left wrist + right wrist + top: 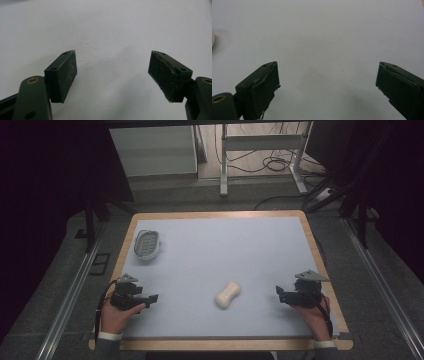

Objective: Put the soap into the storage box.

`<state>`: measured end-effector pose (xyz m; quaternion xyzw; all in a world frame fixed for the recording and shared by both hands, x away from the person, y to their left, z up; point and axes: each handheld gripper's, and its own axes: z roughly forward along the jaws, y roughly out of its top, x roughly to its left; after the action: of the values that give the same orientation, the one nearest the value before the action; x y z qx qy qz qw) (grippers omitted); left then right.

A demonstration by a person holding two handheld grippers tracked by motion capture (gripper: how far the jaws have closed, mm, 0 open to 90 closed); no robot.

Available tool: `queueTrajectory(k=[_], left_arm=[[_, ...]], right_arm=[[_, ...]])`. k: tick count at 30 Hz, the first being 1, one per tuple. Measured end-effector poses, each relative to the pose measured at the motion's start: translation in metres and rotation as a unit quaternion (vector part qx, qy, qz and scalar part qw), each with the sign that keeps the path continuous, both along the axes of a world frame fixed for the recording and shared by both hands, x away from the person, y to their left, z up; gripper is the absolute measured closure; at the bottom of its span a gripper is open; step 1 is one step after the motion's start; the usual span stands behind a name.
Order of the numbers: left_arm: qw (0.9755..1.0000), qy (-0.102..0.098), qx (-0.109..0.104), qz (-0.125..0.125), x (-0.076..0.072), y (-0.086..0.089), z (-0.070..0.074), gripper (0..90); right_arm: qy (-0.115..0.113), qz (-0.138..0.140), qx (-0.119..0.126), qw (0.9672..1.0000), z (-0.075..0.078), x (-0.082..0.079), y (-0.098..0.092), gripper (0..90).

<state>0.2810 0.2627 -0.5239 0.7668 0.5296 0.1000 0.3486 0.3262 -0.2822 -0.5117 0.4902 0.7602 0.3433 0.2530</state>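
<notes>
A cream, peanut-shaped bar of soap (228, 294) lies on the pale blue mat (225, 250), a little front of centre. A white oval soap dish (148, 244) with a ribbed inside sits at the mat's far left. My left gripper (153, 297) rests at the front left, held by a hand, and points right; its jaws stand wide open over bare mat (112, 53). At the front right my right gripper (278, 292) points left toward the soap, open as well, with nothing between its fingers (259, 85). A sliver of the soap (212, 37) shows at that view's left edge.
The mat covers a wooden table (320, 250) with its edge showing all round. Beyond the far edge stand a white desk frame (260, 150) and loose cables (275, 165) on the floor. Metal rails (70, 295) run along both sides.
</notes>
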Motion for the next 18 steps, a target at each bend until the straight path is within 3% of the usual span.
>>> queueTrajectory(k=[5, 18], left_arm=[[1.0, -0.005, -0.001, 0.002, -0.0027, 0.0012, 0.0025, 23.7], [0.9999, -0.009, 0.002, -0.005, -0.0046, -0.0008, 0.0057, 24.4]], right_arm=[[-0.01, -0.007, -0.006, 0.9999, 0.0035, -0.0008, -0.0019, 5.5], [-0.008, -0.005, -0.004, 0.9999, 0.0022, -0.0012, -0.0034, 5.8]])
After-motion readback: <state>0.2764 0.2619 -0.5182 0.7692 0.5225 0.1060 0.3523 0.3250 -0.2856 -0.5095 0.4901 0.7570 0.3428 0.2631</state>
